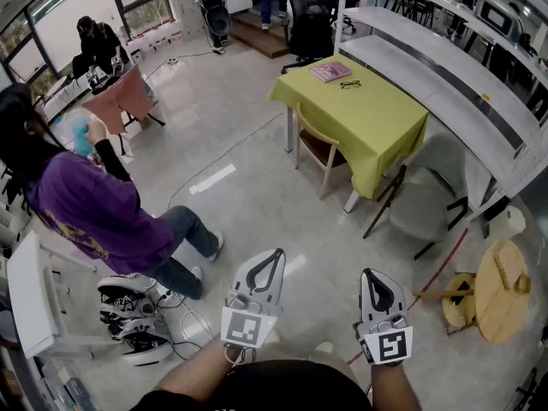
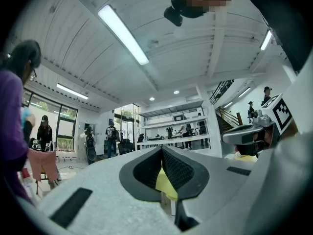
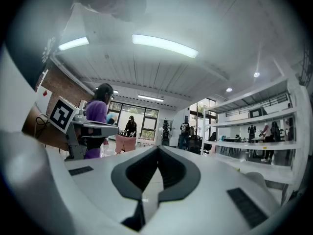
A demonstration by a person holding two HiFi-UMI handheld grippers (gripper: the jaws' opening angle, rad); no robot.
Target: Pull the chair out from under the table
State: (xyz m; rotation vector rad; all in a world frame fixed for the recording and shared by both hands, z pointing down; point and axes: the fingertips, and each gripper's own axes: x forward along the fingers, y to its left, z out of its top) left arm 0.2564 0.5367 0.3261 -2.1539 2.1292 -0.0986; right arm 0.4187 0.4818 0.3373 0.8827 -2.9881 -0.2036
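Note:
A table under a yellow-green cloth (image 1: 377,127) stands in the middle of the room. A wooden chair (image 1: 317,146) with a brown seat is tucked under its left side. Both grippers are held level close to my body, far short of the chair. My left gripper (image 1: 277,253) is shut with nothing between its jaws, and so is my right gripper (image 1: 369,273). In the left gripper view the closed left gripper (image 2: 161,149) points at the yellow cloth (image 2: 166,186). In the right gripper view the right gripper (image 3: 157,148) is shut, with the left gripper (image 3: 93,129) beside it.
A person in purple (image 1: 90,208) crouches at the left, with shoes (image 1: 128,311) on the floor nearby. A grey chair (image 1: 428,199) stands right of the table and a round wooden stool (image 1: 501,289) further right. White shelving (image 1: 445,75) runs behind. A pink book (image 1: 330,71) lies on the table.

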